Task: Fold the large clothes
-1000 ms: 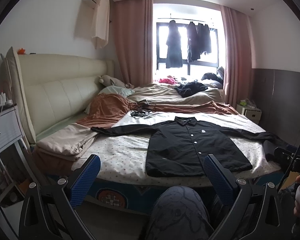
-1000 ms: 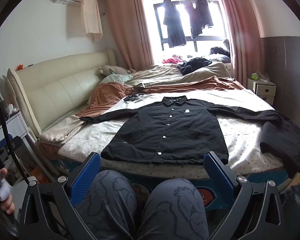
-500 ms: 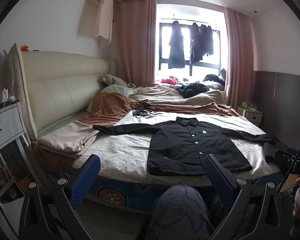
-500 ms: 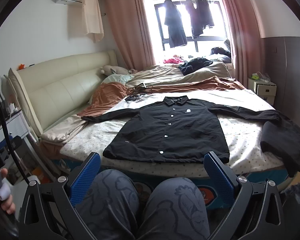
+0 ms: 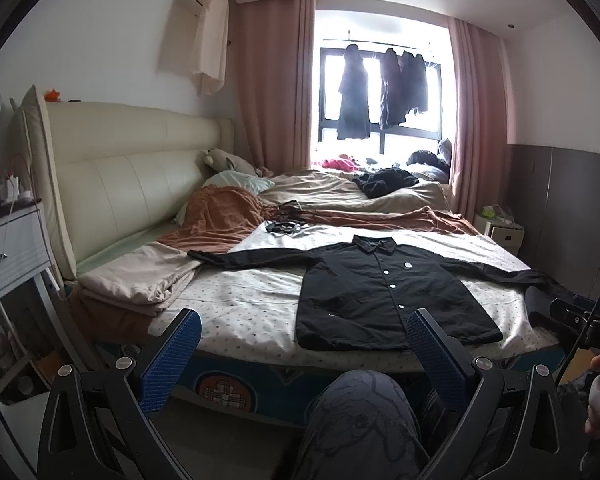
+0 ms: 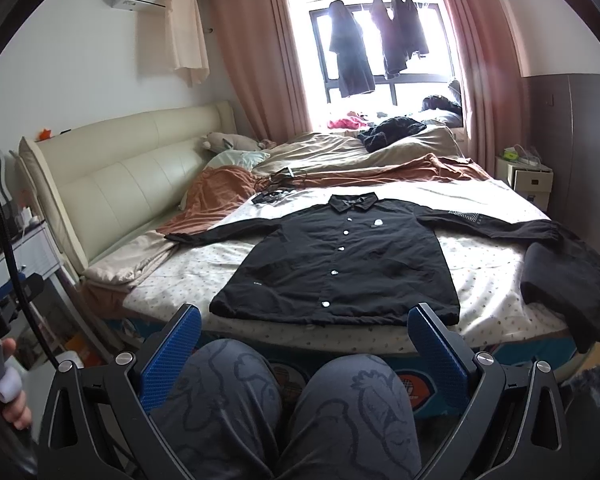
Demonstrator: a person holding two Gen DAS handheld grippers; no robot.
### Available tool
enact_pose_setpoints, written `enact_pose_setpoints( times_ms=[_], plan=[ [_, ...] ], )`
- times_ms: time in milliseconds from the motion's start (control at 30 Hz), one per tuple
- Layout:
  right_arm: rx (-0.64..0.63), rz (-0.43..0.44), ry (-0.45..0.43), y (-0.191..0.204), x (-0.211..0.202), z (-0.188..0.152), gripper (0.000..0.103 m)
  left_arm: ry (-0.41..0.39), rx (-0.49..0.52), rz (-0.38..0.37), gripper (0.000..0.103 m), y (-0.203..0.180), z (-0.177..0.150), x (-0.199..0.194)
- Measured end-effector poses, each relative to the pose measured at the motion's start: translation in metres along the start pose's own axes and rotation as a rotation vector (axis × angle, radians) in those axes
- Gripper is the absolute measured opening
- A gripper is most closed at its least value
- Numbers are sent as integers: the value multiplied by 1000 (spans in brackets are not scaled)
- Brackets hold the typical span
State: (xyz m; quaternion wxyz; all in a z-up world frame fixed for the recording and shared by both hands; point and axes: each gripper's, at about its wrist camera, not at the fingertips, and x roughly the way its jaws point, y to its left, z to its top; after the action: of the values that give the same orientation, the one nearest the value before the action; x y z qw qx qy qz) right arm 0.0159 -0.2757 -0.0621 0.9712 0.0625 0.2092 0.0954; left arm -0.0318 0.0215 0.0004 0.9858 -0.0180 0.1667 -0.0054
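Observation:
A black button-up jacket (image 5: 384,292) (image 6: 340,268) lies flat, front up, on the dotted sheet of the bed (image 5: 244,304) (image 6: 204,272), sleeves spread to both sides, hem toward me. My left gripper (image 5: 304,344) is open, held back from the bed edge above a person's knee (image 5: 356,412), nothing between its blue pads (image 5: 172,360). My right gripper (image 6: 304,344) is open too, over both knees (image 6: 284,404), short of the jacket's hem. The jacket's right sleeve (image 6: 500,224) ends near a dark folded garment (image 6: 568,288).
A dark garment hangs over the bed's right edge. Beige and rust blankets (image 5: 148,276) are bunched at the left by the cream headboard (image 5: 112,184). A white nightstand (image 5: 8,248) stands far left, another (image 6: 528,176) at right. Clothes (image 5: 380,84) hang in the window.
Both grippers have drifted slightly, the left view tilting a little up and left. The jacket has not moved, and both grippers stay open.

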Motion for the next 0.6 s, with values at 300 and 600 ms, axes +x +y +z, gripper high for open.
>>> enact_pose_setpoints(
  times_ms=[300, 600],
  plan=[
    [1, 1, 0, -1, 0, -1, 103, 0, 0, 0, 103, 0, -1, 0],
    [8, 14, 18, 2, 19, 9, 103, 18, 0, -5, 103, 3, 8, 15]
  ],
)
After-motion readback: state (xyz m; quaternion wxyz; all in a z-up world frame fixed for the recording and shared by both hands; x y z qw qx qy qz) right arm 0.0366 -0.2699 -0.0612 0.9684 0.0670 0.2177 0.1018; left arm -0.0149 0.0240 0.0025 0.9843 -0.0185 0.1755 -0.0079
